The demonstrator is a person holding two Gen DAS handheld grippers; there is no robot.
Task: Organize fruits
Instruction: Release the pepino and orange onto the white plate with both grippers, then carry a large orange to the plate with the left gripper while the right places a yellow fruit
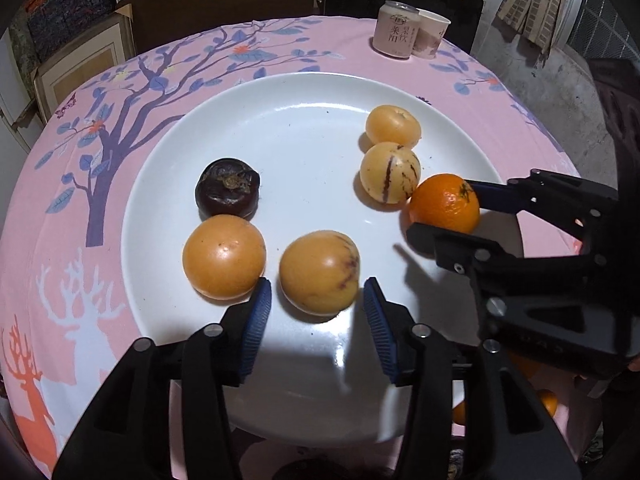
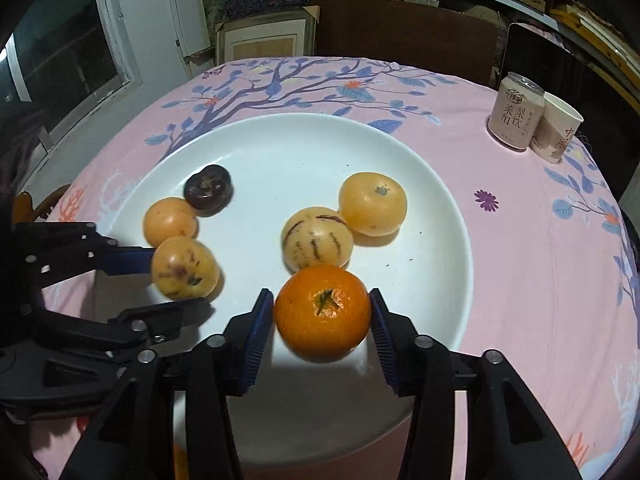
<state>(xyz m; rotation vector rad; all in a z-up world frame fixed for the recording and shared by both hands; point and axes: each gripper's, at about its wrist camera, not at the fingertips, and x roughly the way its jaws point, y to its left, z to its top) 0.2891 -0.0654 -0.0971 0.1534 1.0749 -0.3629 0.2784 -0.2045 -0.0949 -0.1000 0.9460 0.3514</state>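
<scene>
A large white plate [image 1: 304, 368] [image 2: 436, 248] sits on the pink tablecloth with several fruits on it. My left gripper [image 1: 318, 304] [image 2: 180, 280] is open, its blue pads either side of a yellow-orange fruit [image 1: 319, 273] [image 2: 185, 267] with small gaps. My right gripper [image 2: 322, 312] [image 1: 444, 210] is shut on a bright orange mandarin [image 2: 322, 312] [image 1: 445, 203] at the plate's near right. Also on the plate are a dark purple fruit [image 1: 227, 193] [image 2: 208, 189], a plain yellow fruit [image 1: 224, 257] [image 2: 171, 220], a pale striped fruit [image 1: 389, 173] [image 2: 317, 238] and another yellow fruit [image 1: 393, 126] [image 2: 373, 204].
A pink drink can [image 1: 396, 30] [image 2: 516, 111] and a paper cup [image 1: 431, 34] [image 2: 558, 128] stand at the table's far right. A dark chair [image 2: 404, 30] is behind the table. Orange fruits [image 1: 547, 402] lie off the plate by the near edge.
</scene>
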